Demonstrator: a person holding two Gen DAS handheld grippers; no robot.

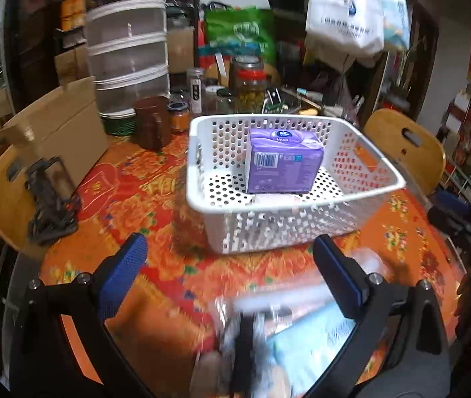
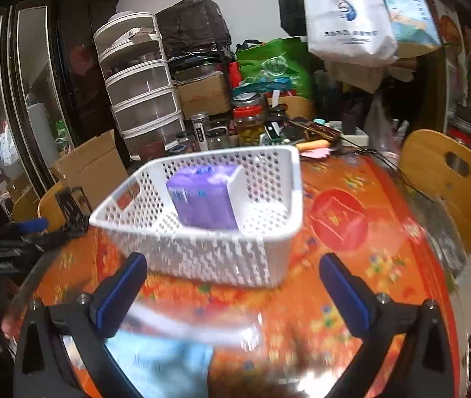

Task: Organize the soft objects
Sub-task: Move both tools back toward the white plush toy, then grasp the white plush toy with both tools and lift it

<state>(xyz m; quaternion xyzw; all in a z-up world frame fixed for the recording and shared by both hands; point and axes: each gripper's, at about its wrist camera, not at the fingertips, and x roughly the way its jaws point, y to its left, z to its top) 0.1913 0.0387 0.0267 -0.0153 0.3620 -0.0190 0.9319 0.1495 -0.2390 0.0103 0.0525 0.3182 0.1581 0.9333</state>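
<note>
White perforated basket (image 1: 288, 219) stood on the orange-patterned counter (image 1: 155, 199), holding an upright purple tissue pack (image 1: 283, 162). Left tool (image 1: 232, 255) and right tool (image 2: 233, 275), both spread wide and empty, hovered near a blurred blue packet (image 1: 315, 348).

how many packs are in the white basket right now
1 that shows: a purple tissue pack standing upright in the white basket, against its far wall. A flat pale thing at its foot is too blurred to identify, so more may be hidden.
</note>
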